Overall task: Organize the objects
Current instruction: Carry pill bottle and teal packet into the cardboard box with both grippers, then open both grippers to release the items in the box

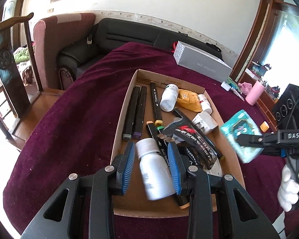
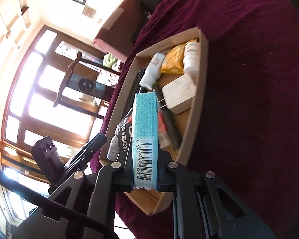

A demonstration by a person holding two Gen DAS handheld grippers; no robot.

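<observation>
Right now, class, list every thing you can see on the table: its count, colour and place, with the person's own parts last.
cardboard tray: one, brown, mid-table.
markers: at least five, black, left and middle of tray.
white bottles: three, one far end, one far right, one between the left jaws.
yellow packet: one, far end of tray.
charger: one, white, right side of tray.
black packet: one, over markers.
grey box: one, far table.
pink cup: one, right edge.
tissue pack: one, light blue, in right jaws.
left gripper: open around bottle.
right gripper: shut.
gloved hand: one, white, right.

Right gripper [image 2: 145, 176] clamped on a blue tissue pack [image 2: 146, 137], above a cardboard tray [image 2: 201, 75], white charger [image 2: 179, 96], yellow pouch [image 2: 174, 60]
</observation>
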